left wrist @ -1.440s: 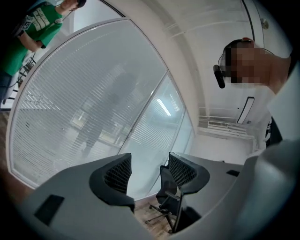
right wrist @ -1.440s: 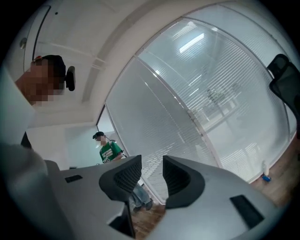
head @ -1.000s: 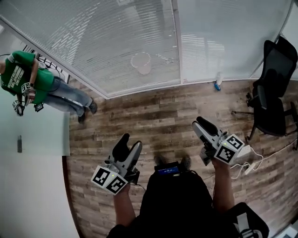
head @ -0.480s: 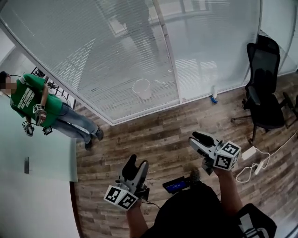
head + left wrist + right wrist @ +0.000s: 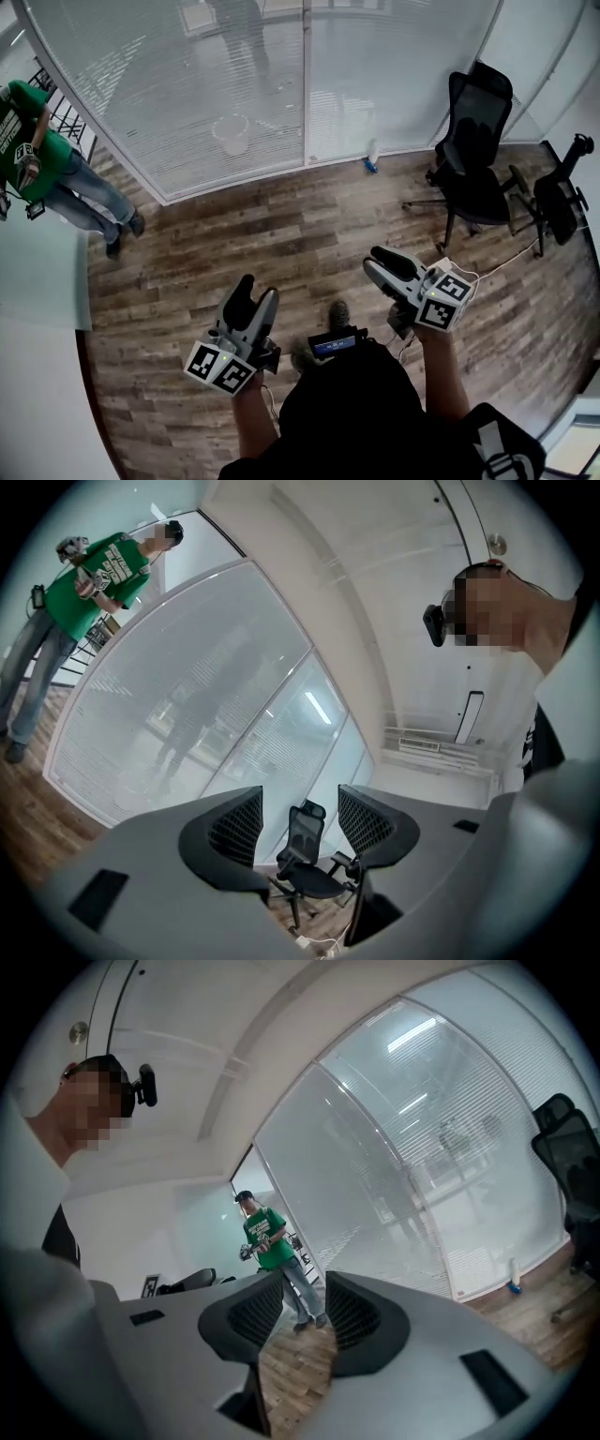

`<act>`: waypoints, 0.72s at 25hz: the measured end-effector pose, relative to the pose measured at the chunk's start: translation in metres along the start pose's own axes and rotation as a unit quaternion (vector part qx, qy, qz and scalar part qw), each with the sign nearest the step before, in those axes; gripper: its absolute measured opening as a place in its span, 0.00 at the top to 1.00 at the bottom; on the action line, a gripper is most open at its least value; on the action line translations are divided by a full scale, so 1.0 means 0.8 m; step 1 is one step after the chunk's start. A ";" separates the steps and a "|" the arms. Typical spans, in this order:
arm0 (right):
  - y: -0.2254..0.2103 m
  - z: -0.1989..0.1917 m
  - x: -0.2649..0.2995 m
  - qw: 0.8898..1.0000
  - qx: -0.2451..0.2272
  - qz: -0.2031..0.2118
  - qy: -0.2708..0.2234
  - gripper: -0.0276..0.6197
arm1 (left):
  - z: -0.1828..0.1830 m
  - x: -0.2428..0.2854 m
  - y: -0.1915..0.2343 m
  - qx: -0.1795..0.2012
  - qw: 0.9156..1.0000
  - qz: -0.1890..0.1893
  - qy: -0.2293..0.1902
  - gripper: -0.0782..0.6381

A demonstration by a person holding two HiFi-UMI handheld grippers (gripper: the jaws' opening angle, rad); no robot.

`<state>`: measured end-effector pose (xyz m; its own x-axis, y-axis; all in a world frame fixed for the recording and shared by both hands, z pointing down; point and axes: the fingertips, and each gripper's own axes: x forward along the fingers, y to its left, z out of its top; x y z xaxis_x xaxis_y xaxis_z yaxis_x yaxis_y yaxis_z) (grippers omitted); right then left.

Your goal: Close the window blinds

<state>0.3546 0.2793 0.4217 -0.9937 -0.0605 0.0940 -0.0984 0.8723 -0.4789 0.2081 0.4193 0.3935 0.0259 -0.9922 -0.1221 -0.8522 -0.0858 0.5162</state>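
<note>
Blinds [image 5: 178,94] are hanging behind the glass partition along the far edge of the wooden floor [image 5: 281,225]; their slats are possibly tilted part-open. Left gripper [image 5: 256,292] and right gripper [image 5: 375,262] are hovering well apart from them, jaws spread, gripping nothing. An office chair [image 5: 473,141] is standing by their right end.
</note>
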 end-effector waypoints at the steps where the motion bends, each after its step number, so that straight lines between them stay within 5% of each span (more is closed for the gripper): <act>1: 0.008 0.001 -0.003 1.000 -0.001 0.003 -0.001 0.73 | 0.004 -0.009 -0.006 0.001 1.000 0.002 -0.007 0.52; 10: 0.056 0.033 -0.007 0.996 -0.024 0.087 -0.016 0.73 | 0.032 -0.030 -0.053 0.049 0.997 0.033 -0.040 0.52; 18: -0.005 0.037 -0.092 0.996 0.004 0.088 -0.023 0.73 | -0.018 0.016 -0.135 0.067 0.997 0.041 -0.009 0.52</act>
<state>0.4263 0.2658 0.3909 -0.9970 0.0710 -0.0320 0.0776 0.8680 -0.4905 0.3080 0.4147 0.3485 -0.0551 -0.9934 -0.1007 -0.9134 0.0094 0.4070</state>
